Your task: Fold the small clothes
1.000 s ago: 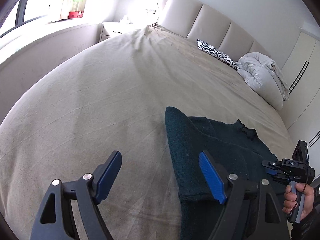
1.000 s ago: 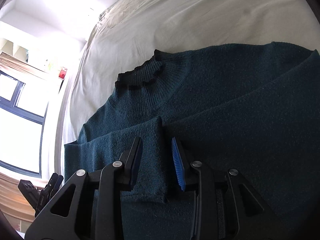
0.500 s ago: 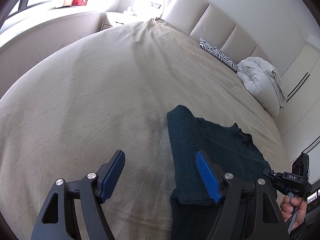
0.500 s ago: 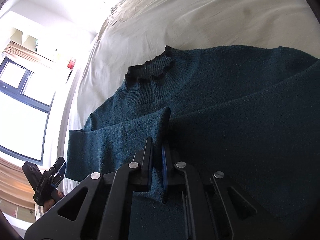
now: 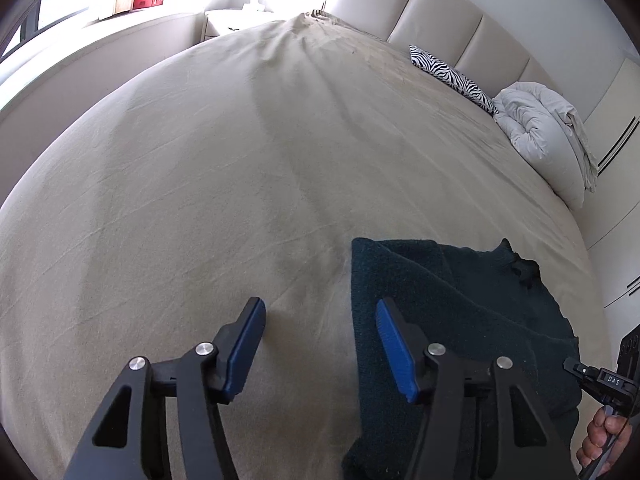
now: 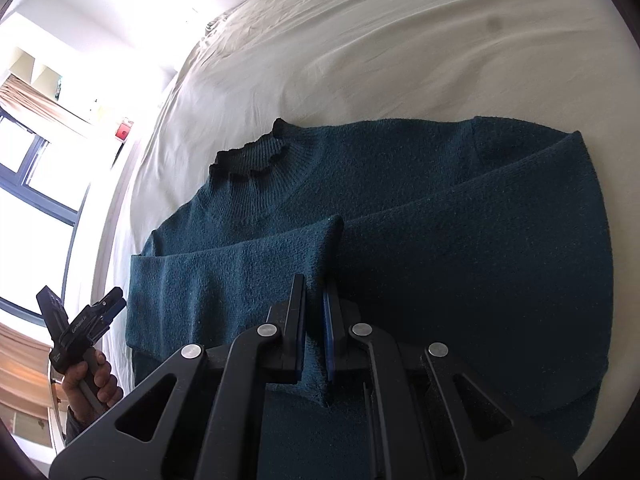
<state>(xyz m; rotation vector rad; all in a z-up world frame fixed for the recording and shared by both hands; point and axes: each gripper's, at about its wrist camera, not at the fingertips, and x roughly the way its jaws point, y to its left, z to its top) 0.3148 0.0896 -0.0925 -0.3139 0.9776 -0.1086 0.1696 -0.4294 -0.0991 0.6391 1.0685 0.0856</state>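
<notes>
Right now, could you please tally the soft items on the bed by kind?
Teal sweater: 1
Zebra-print pillow: 1
White duvet: 1
Total: 3

the right gripper [image 6: 314, 320] pinches the cuff of a folded sleeve [image 6: 248, 272] of the dark teal sweater [image 6: 460, 248], which lies flat on the beige bed sheet [image 6: 380, 52].

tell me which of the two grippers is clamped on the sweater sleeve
The right gripper: its jaws are pinched shut on the cuff end of the teal sweater's folded sleeve. The left gripper is wide open above the bedsheet, holding nothing.
</notes>
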